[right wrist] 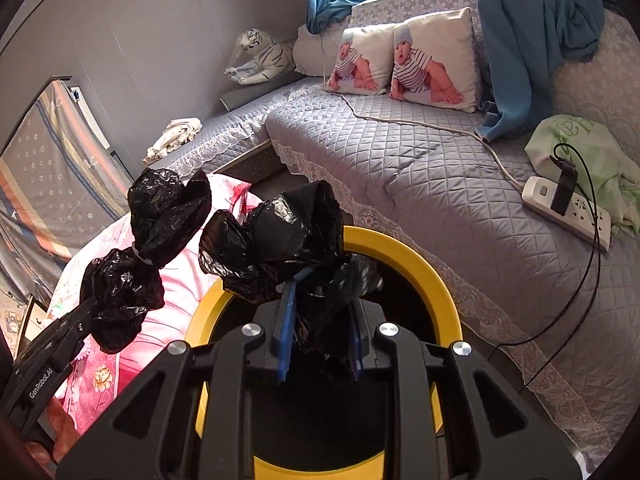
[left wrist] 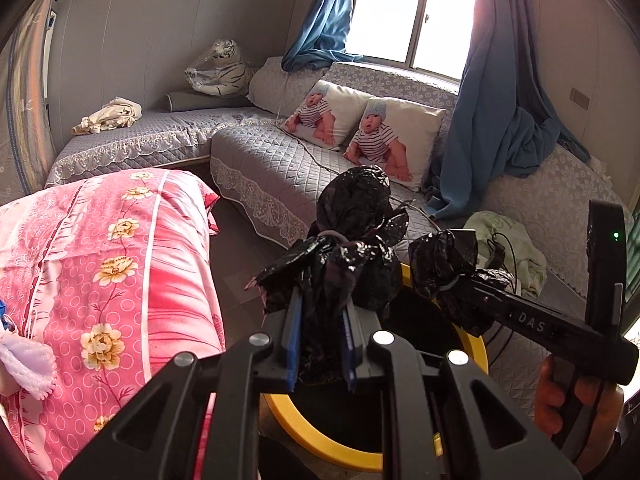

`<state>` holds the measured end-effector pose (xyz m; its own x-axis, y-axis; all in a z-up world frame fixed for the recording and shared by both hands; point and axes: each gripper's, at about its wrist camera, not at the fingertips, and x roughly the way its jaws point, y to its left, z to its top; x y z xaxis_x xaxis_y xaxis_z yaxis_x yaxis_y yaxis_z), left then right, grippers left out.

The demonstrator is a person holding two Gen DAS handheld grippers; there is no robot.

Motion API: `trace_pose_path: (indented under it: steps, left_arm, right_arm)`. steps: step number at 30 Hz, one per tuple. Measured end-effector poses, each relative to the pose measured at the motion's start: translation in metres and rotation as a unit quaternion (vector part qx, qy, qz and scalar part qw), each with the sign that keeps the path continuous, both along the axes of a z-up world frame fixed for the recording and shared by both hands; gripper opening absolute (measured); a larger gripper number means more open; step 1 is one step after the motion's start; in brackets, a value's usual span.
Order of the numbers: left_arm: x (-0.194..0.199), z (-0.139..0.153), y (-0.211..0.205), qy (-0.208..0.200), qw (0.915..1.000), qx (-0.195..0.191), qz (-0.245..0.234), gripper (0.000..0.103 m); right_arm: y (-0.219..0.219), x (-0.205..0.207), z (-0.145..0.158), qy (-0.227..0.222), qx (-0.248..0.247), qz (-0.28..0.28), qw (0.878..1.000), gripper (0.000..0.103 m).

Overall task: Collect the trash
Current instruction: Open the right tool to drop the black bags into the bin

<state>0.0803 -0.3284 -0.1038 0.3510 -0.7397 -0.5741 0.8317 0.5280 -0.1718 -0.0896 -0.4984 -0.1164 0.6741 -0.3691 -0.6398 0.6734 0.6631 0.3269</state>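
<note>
A round bin with a yellow rim (left wrist: pixel 316 438) (right wrist: pixel 416 258) stands on the floor below both grippers. A black trash bag lines it. My left gripper (left wrist: pixel 322 308) is shut on a gathered edge of the black bag (left wrist: pixel 352 216), held up above the rim. My right gripper (right wrist: pixel 320 300) is shut on another gathered edge of the bag (right wrist: pixel 280 236). In the left wrist view the right gripper (left wrist: pixel 460 280) comes in from the right with its bag bunch. In the right wrist view the left gripper (right wrist: pixel 116 292) shows at left with its bunch (right wrist: pixel 164 212).
A pink flowered quilt (left wrist: pixel 100 280) lies left of the bin. A grey quilted corner sofa (right wrist: pixel 420 168) stands behind, with two baby-print pillows (left wrist: pixel 360 128), a toy tiger (left wrist: pixel 224 68), a power strip (right wrist: pixel 568 212), cables and blue curtains (left wrist: pixel 500 100).
</note>
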Motion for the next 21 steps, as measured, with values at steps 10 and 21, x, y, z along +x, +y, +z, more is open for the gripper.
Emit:
trace_pose_path:
  steps: [10,21]
  left_arm:
    - [0.006,0.005,0.013,-0.004,0.9991,-0.012,0.039,0.068]
    - [0.030,0.047,0.076,-0.032,0.9866,-0.074,0.142,0.084]
  right_arm:
    - [-0.012,-0.019,0.005,-0.021,-0.001,-0.040,0.999,0.052]
    - [0.016,-0.017,0.039,-0.073,-0.079,-0.017,0.994,0.072]
